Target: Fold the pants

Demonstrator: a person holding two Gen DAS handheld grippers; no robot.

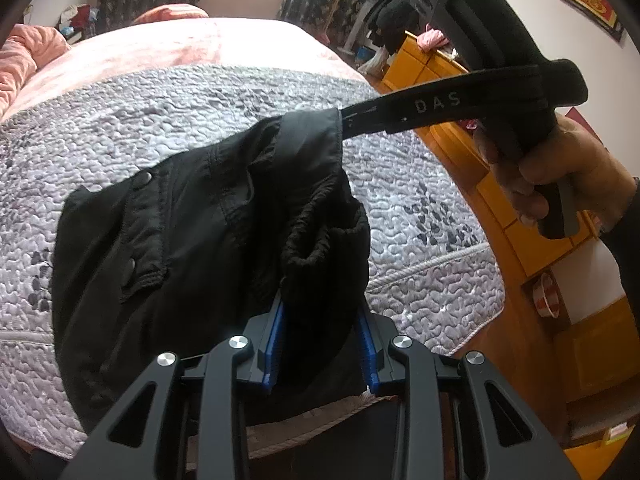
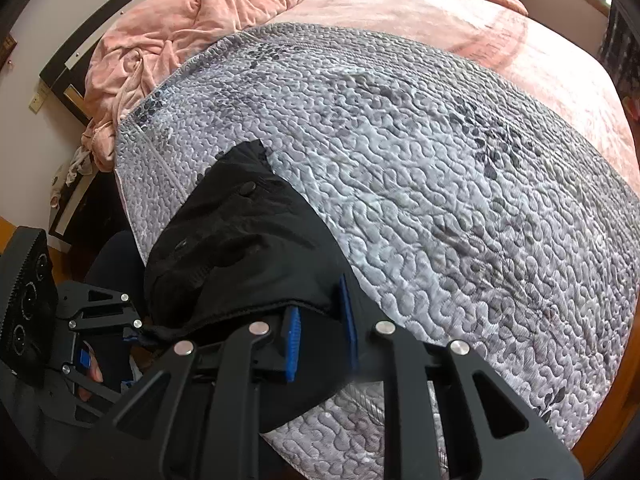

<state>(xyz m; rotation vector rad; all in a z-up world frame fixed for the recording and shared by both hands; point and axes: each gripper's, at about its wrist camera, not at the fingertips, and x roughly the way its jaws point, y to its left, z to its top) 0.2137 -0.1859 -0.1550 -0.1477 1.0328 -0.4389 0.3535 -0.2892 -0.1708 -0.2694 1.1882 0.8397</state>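
Both tongs, left gripper [image 1: 322,340] and right gripper [image 2: 322,332], clamp bunched black pants [image 1: 192,248] over the quilt [image 1: 420,208]; thick folds could slip free

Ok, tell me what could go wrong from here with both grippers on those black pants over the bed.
1. The left gripper pinches only a bunched wad of the black pants; it could slip out.
2. The right gripper grips a thin edge, so uneven tension may skew the fold.
3. The pants hang near the edge of the quilted grey bedspread; loose fabric might end up off the bed.
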